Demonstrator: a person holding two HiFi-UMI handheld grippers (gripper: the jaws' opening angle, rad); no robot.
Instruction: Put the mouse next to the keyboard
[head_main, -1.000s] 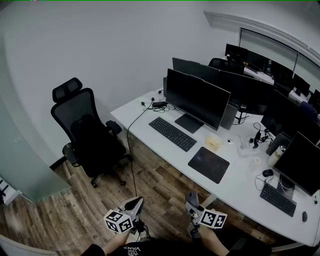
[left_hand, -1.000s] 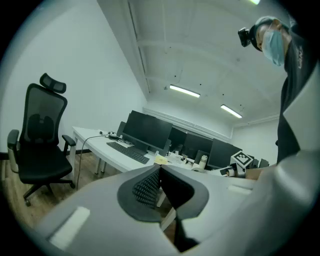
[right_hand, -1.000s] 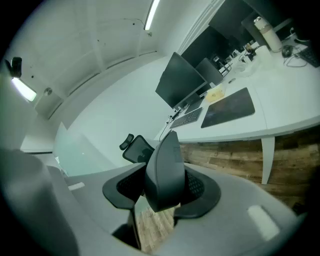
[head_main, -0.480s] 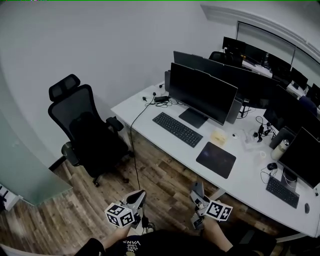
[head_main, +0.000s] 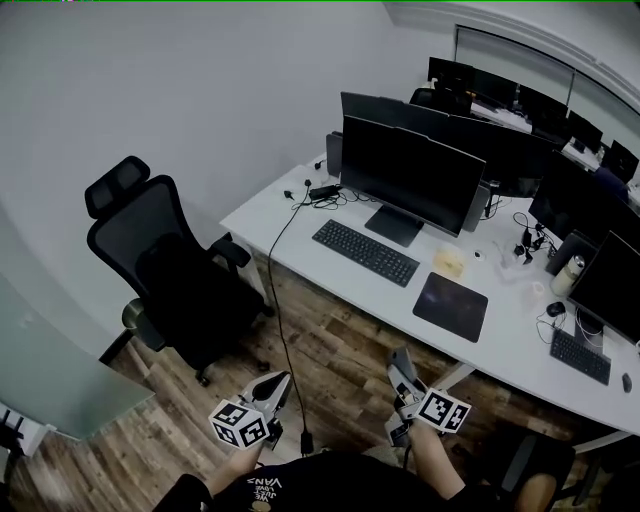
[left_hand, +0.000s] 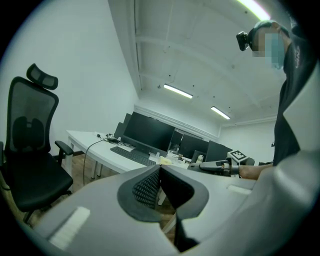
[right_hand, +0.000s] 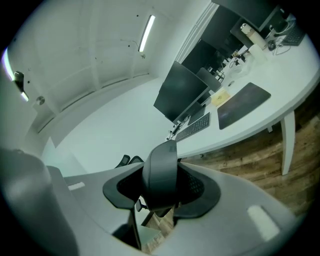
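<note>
The mouse (right_hand: 161, 167), dark and rounded, sits clenched between the jaws of the right gripper (head_main: 402, 368), its long axis running out along them with its far end aimed toward the keyboard (head_main: 365, 252). It's well short of the keyboard, held over the floor on the person's side of it. The keyboard lies ahead and slightly left of those jaws, stretched along the front edge of the white desk (head_main: 270, 215). The right gripper is the nearer one, so I'd judge a straight reach forward is needed. The left gripper (head_main: 274, 386) is pinched closed on nothing. A dark mouse pad (head_main: 451, 305) lies just beside the keyboard's right end, a monitor (head_main: 410, 172) behind it, an office chair (head_main: 160, 265) off to its left. Wood-plank floor (head_main: 330, 350), plain white walls.
</note>
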